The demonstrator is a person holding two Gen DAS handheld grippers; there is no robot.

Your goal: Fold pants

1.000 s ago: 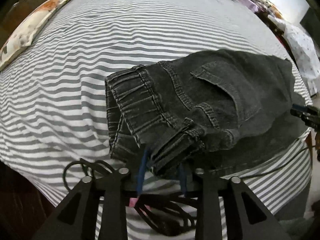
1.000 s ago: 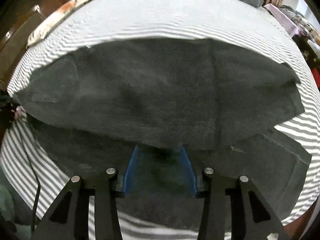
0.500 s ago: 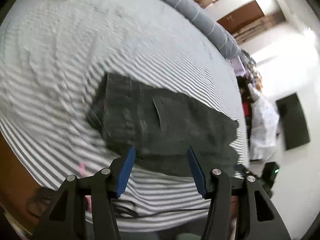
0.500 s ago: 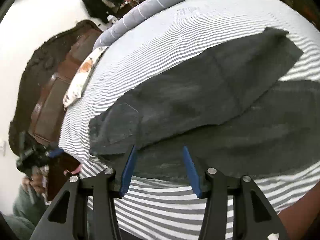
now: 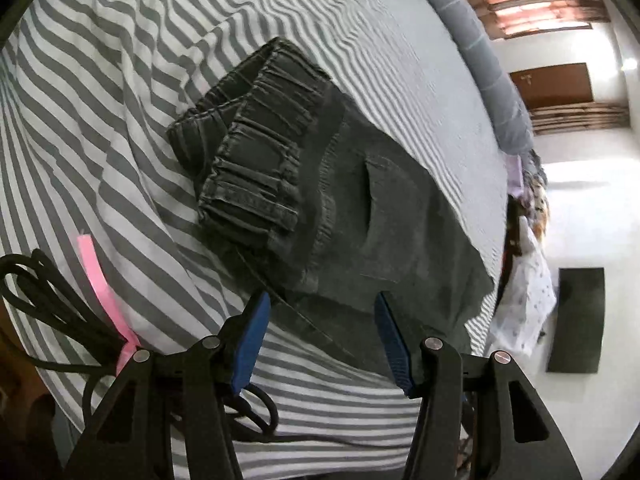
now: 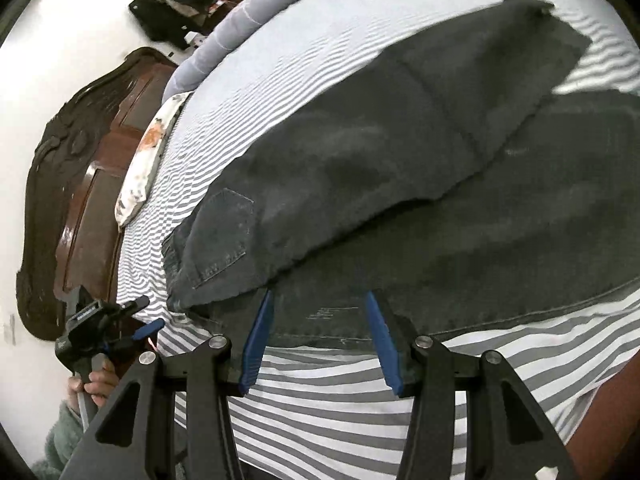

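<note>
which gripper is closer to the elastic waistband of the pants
Left. The left gripper sits just short of the waistband; the right gripper is at the pants' leg edge, no waistband in its view.

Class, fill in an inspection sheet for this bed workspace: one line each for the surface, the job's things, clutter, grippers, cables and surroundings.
Surface: striped bedsheet, rumpled near the waistband.
Job's things: dark pants lying folded lengthwise on the sheet, elastic waistband towards the wooden headboard.
Clutter: pink strip at the bed edge; floral pillow.
Grippers: left gripper and right gripper both open, above the pants' near edge, gripping nothing.
Cables: black cable looped at the bed edge.
Surroundings: grey bolster, door.
</note>
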